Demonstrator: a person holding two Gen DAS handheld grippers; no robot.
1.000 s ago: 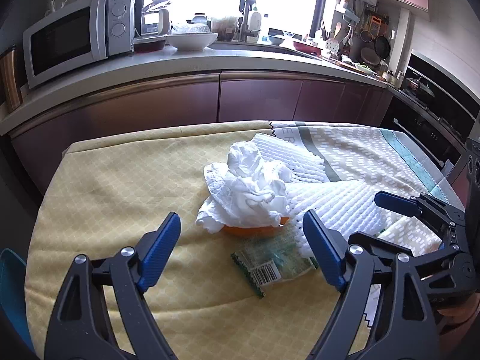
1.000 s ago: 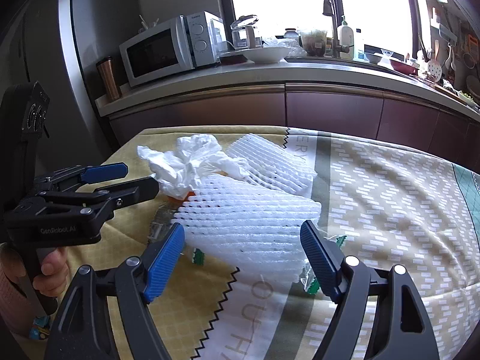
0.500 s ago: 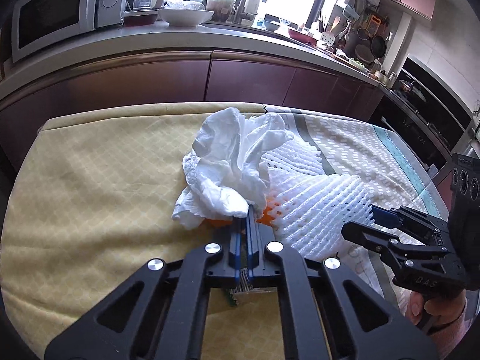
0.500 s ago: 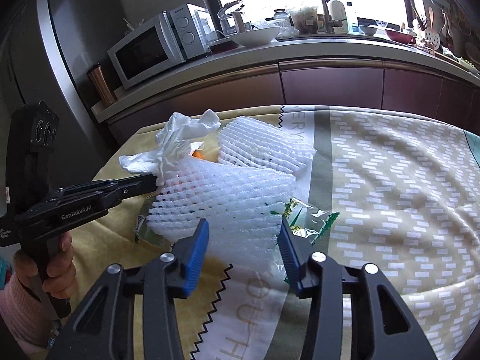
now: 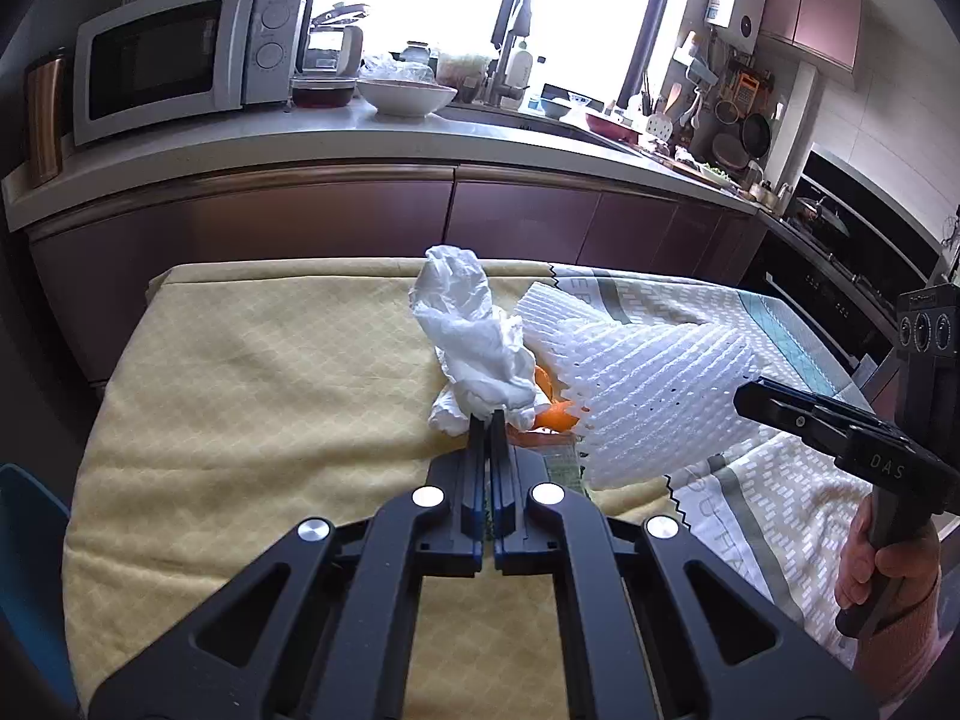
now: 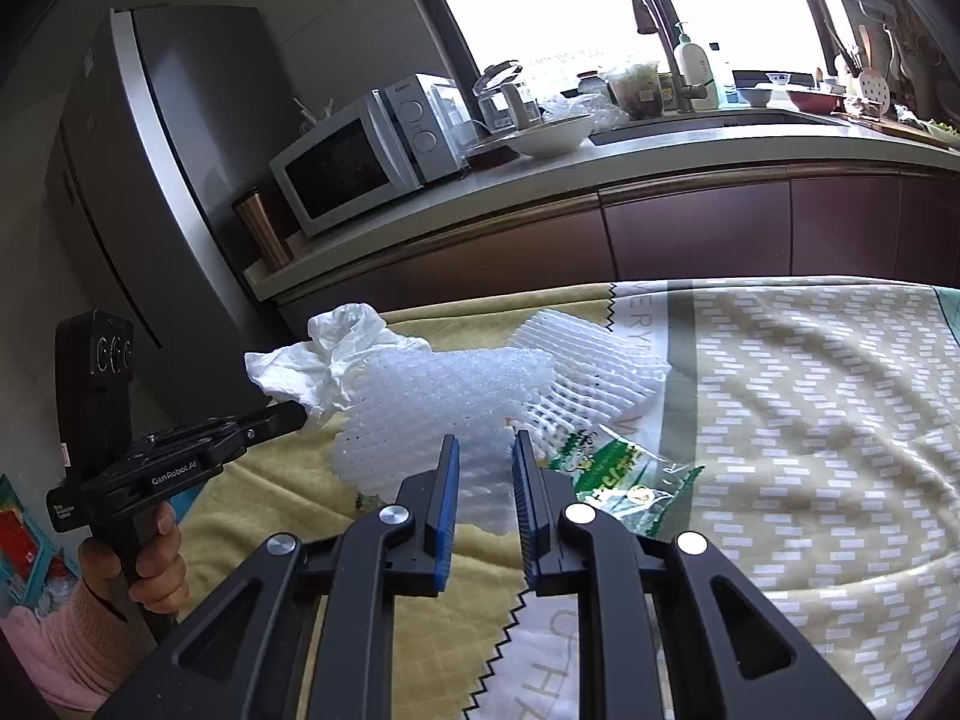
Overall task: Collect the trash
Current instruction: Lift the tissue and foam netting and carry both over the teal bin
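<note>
My left gripper (image 5: 487, 420) is shut on a crumpled white tissue (image 5: 474, 348), which stands up above its fingertips. The right wrist view shows that gripper (image 6: 282, 414) at the left with the tissue (image 6: 324, 360). My right gripper (image 6: 485, 456) is closing, its blue pads pressing on a white foam net sleeve (image 6: 444, 390) that hangs lifted off the cloth. From the left wrist the sleeve (image 5: 654, 384) fills the right middle. A second foam net (image 6: 588, 348) lies flat behind it. Orange peel (image 5: 555, 414) and a green wrapper (image 6: 624, 474) lie on the tablecloth.
The table has a yellow and patterned cloth (image 6: 810, 420). Behind it runs a kitchen counter (image 5: 420, 132) with a microwave (image 5: 180, 60), a bowl and a sink. A fridge (image 6: 150, 180) stands at the left, an oven (image 5: 852, 276) at the right, and a blue chair (image 5: 24, 516) near the table's left corner.
Both grippers went from wide open to closed. The left one shut on the tissue and pulled it up. The right one closed in on the foam net and raised it off the wrapper.
</note>
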